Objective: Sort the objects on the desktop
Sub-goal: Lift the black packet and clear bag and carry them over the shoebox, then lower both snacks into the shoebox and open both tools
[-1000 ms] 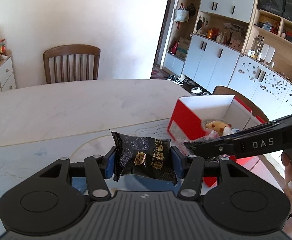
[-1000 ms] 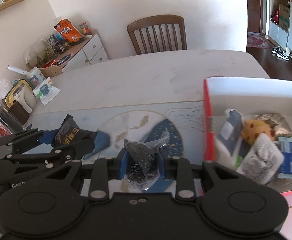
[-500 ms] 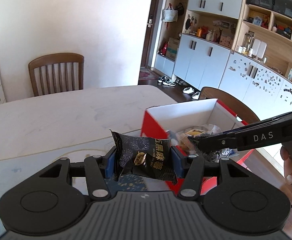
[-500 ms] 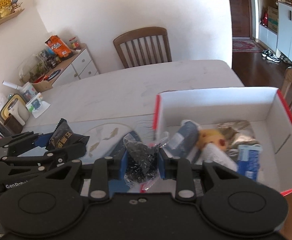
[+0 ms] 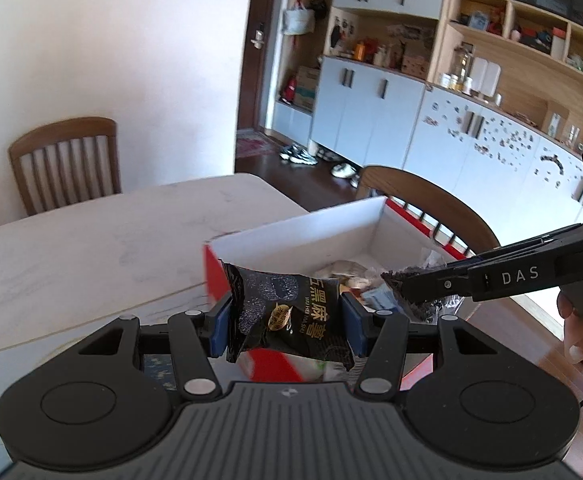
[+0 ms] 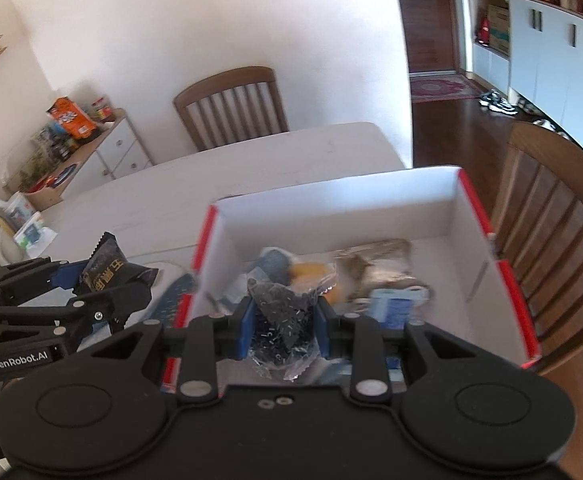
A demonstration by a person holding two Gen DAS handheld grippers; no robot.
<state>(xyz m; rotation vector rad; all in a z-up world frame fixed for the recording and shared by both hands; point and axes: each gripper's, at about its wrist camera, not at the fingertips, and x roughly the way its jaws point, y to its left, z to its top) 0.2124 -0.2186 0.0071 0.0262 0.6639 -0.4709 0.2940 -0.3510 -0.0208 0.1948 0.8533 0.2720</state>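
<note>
Jaws clamping black snack packet [image 5: 287, 316], seemingly crumpled

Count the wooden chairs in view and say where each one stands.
2. One slat-backed wooden chair stands at the table's far side against the white wall; another wooden chair stands just beyond the red-and-white cardboard box. Others may be out of frame.

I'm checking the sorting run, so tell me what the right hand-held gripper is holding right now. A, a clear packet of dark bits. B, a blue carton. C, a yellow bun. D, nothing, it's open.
A: the right hand-held gripper has its blue pads closed on a clear packet of dark bits, held above the red and white box that already holds other snacks.
</note>
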